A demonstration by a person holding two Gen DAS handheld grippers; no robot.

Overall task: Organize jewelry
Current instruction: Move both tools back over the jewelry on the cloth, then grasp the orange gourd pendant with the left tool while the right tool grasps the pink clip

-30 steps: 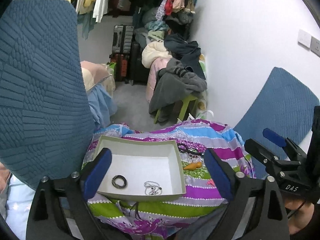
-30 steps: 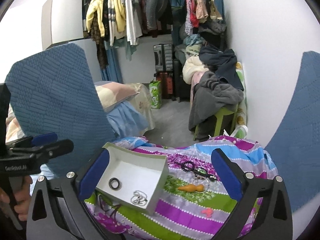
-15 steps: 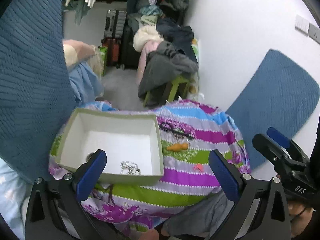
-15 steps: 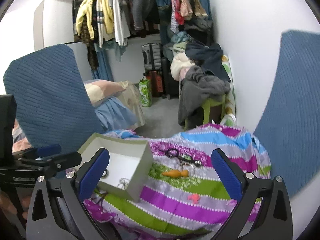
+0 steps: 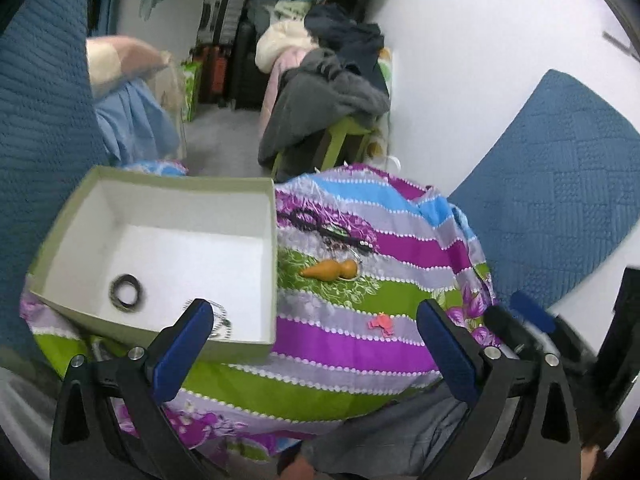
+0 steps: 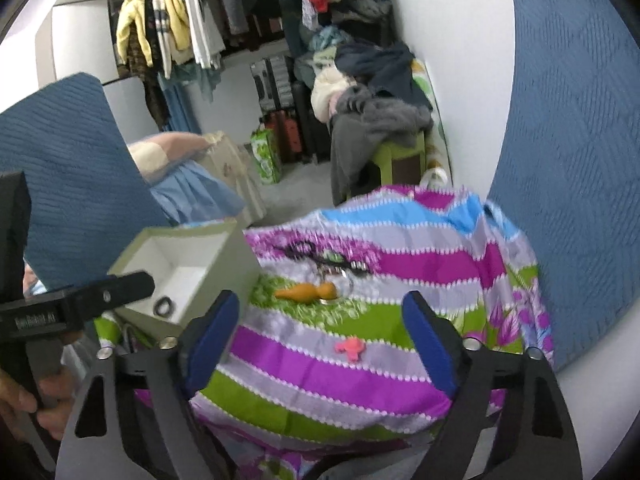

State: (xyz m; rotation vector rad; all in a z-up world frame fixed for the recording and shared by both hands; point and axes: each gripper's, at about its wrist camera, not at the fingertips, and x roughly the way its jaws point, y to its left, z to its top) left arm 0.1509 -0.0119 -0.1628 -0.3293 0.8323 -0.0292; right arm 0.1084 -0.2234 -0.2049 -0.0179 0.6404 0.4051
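Both hand-held grippers (image 5: 312, 328) (image 6: 320, 320) moved closer, wide apart, empty; box (image 5: 160, 184) holds two pieces.

A striped floral cloth (image 5: 360, 344) covers the surface. Clothes (image 6: 168, 36) hang on a rail; suitcases (image 6: 280, 100) stand beside a green stool (image 5: 344, 136) heaped with garments.

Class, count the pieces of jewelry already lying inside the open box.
2. A dark ring lies on the floor of the box, near its front left; a silver chain lies to its right, partly hidden behind the left gripper finger.
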